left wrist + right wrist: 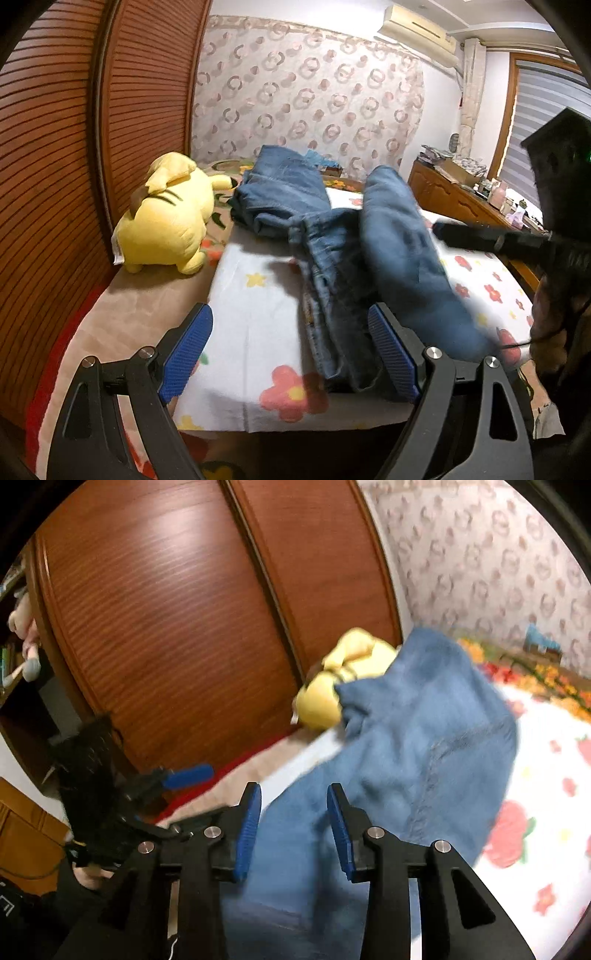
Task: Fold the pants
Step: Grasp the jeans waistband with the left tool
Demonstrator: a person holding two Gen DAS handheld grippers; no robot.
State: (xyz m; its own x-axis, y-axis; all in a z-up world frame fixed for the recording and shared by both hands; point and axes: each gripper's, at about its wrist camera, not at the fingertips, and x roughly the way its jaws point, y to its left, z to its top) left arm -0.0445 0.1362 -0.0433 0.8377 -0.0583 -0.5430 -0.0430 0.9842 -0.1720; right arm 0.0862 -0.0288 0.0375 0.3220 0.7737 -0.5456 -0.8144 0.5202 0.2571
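A bed (258,325) under a white flowered sheet fills the room's middle, beside a brown slatted wardrobe (55,155). The yellow plush toy (166,221) sits against the wardrobe. Right of the toy, the blue pants (369,258) lie bunched across the sheet. Bare sheet lies below the toy. The left gripper (290,354) gapes wide, empty. The right gripper (293,830) stands parted, denim between its pads, ungripped.
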